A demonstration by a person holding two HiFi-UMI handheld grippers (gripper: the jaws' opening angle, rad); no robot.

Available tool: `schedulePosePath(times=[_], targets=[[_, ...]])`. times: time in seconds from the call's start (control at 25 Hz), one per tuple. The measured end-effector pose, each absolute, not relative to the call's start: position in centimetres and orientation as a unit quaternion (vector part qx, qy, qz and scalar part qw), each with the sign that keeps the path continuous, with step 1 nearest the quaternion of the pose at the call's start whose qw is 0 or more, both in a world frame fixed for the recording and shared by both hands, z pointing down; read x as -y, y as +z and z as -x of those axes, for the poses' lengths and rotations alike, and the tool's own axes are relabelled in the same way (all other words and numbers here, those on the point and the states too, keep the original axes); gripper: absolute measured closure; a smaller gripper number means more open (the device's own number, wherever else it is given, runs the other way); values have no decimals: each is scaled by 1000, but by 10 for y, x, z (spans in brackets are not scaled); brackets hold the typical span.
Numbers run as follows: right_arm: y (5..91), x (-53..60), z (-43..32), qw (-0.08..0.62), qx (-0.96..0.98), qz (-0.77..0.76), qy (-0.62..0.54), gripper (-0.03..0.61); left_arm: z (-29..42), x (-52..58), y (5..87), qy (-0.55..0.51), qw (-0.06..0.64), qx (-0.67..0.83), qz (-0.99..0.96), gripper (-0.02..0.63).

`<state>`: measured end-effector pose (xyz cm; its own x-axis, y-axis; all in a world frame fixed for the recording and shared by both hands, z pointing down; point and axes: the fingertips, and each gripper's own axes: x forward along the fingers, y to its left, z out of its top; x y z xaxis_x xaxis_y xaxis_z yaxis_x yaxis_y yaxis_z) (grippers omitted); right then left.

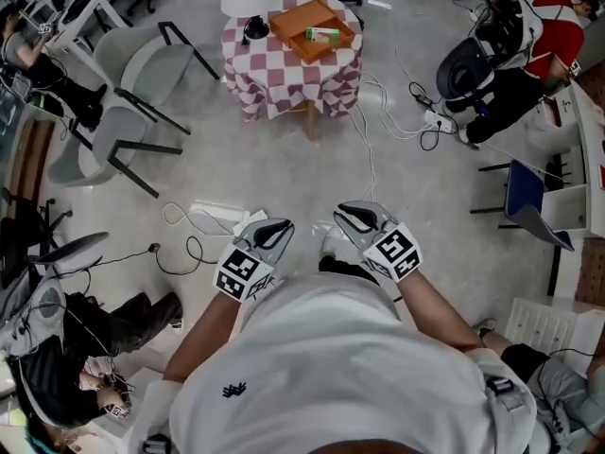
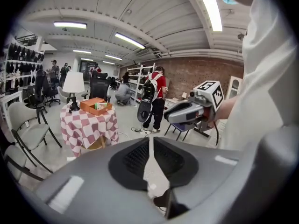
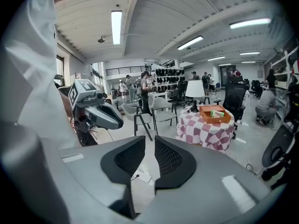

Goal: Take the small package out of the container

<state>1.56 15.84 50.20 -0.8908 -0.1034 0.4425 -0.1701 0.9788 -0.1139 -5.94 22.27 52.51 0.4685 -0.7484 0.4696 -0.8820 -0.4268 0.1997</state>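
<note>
Jaws meet on left gripper [image 1: 280,227], gape slightly on right gripper [image 1: 342,215] — 1 package [image 1: 321,34], 1 container [image 1: 297,19].

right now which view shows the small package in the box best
Head view: it looks down into the box, so the package shows plainly. Both gripper views catch it sideways, tiny, partly behind the wall.

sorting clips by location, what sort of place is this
Probably an open-plan lab or workshop: strip lights under a bare ceiling, a brick wall with storage shelves, and cables trailing over the concrete floor near a small checkered table.
</note>
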Motion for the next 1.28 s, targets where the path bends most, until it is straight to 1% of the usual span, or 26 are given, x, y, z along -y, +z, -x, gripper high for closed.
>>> schedulePosePath(times=[0.04,0.44,0.64,0.92,1.08,1.28], targets=[[502,-143,-18,223,969,-70,76,529,58,-206,523,157,212,491,-830,557],[507,-22,-78,214,970,-86,81,529,17,-65,518,184,195,484,-833,555],[508,16,-90,205,970,-100,89,529,13,-16,514,195,193,477,-835,555],[508,70,-92,201,964,-151,89,529,53,71,523,204,175,474,-838,534],[516,104,-93,217,952,-192,99,529,86,136,530,210,167,470,-841,503],[505,146,-81,211,938,-247,117,529,135,214,542,244,158,452,-843,494]])
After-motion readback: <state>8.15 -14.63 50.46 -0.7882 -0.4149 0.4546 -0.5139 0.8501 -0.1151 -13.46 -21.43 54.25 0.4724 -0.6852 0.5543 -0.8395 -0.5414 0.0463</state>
